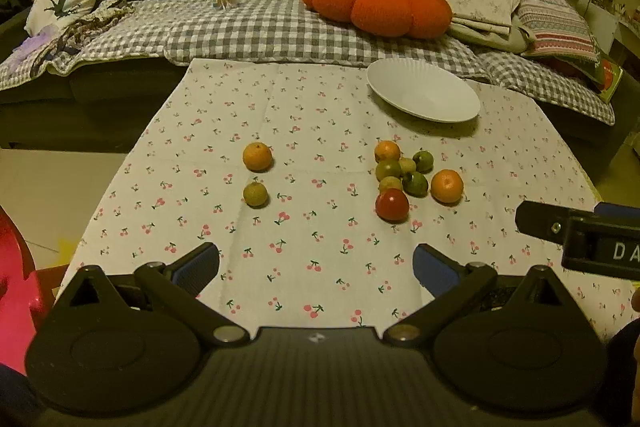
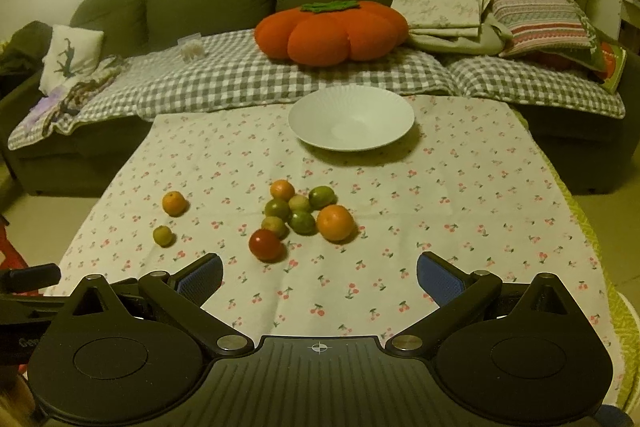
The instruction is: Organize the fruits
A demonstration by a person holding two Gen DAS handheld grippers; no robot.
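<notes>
- Both the left gripper (image 1: 316,265) and the right gripper (image 2: 320,275) are seen spread wide, nothing held.
- The fruit pile (image 2: 302,217) overlaps near the table's (image 2: 480,227) middle; rear pieces are partly hidden.
- The right gripper is cut off at the left view's edge.

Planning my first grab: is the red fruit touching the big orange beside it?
Apart. In the right wrist view, bare tablecloth shows between the red fruit and the big orange.

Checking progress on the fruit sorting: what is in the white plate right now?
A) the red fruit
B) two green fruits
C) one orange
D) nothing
D: the white plate shows a bare inside, while every fruit, including the red fruit, lies on the tablecloth.
</notes>
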